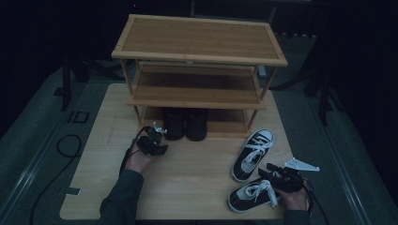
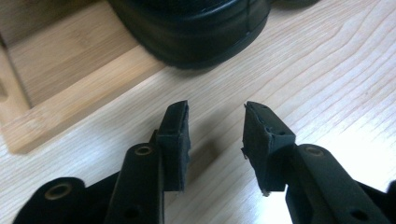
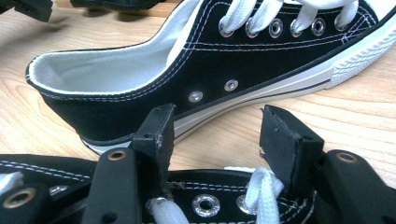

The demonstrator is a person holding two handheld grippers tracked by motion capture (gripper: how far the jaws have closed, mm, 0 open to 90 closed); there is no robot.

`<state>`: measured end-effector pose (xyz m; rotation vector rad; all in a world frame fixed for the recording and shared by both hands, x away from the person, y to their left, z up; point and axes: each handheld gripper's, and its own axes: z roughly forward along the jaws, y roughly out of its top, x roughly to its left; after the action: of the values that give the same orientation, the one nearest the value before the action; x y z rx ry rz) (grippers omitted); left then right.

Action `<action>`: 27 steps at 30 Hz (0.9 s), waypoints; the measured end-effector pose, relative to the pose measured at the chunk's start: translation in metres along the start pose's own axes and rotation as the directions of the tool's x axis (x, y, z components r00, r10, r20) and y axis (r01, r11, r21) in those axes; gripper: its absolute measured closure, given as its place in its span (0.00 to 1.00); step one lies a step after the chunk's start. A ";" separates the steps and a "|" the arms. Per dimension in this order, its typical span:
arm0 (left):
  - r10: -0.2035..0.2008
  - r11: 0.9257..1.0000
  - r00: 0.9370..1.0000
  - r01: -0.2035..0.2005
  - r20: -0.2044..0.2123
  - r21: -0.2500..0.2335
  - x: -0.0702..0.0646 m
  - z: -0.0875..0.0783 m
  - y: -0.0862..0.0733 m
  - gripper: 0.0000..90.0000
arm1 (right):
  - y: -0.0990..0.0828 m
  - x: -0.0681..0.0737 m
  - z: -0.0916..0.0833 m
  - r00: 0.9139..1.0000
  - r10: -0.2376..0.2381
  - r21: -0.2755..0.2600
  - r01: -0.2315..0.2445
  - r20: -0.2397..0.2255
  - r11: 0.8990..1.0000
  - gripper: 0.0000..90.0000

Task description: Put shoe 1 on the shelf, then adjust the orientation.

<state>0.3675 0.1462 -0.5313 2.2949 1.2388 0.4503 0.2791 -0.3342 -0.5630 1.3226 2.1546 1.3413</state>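
A pair of black shoes (image 1: 185, 123) stands on the bottom shelf of a wooden rack (image 1: 197, 40), heels facing me. My left gripper (image 1: 158, 133) is just in front of the left shoe's heel (image 2: 201, 32); its jaws (image 2: 217, 126) stand open over bare table, touching nothing. Two black-and-white sneakers lie at the right: the far one (image 1: 251, 154) and the near one (image 1: 251, 194). My right gripper (image 1: 264, 171) hovers open over the near sneaker's laces (image 3: 205, 200), with the far sneaker (image 3: 210, 70) lying sideways beyond its jaws (image 3: 217, 126).
The rack has three tiers; its top and middle shelves (image 1: 197, 89) are bare. Its bottom board (image 2: 70, 84) edges the light wooden table (image 1: 187, 183). Dark floor with a cable (image 1: 65, 145) lies to the left of the table.
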 end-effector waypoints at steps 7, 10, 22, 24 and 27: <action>-0.025 1.000 0.999 0.025 -0.020 -0.010 0.006 -0.003 -0.010 0.63 | 0.000 0.000 0.000 1.000 0.000 0.000 0.000 0.001 1.000 0.50; -0.020 1.000 0.999 0.020 -0.030 -0.013 0.008 -0.006 -0.015 0.62 | 0.000 0.001 0.000 1.000 -0.001 0.002 0.001 0.003 1.000 0.50; -0.025 1.000 0.998 0.024 -0.050 -0.017 0.013 -0.016 -0.030 0.61 | 0.004 0.002 0.001 1.000 -0.009 0.050 0.008 0.011 0.999 0.49; -0.028 0.999 0.998 0.027 -0.052 -0.019 0.014 -0.017 -0.032 0.61 | 0.006 0.003 0.001 1.000 -0.009 0.071 0.008 0.013 0.997 0.50; -0.030 0.999 0.998 0.029 -0.051 -0.020 0.015 -0.018 -0.036 0.61 | 0.010 0.006 0.002 0.999 -0.030 0.103 0.027 0.022 0.994 0.50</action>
<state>0.3422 0.1801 -0.5357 2.2592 1.2858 0.5106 0.2825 -0.3270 -0.5544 1.3324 2.2451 1.2127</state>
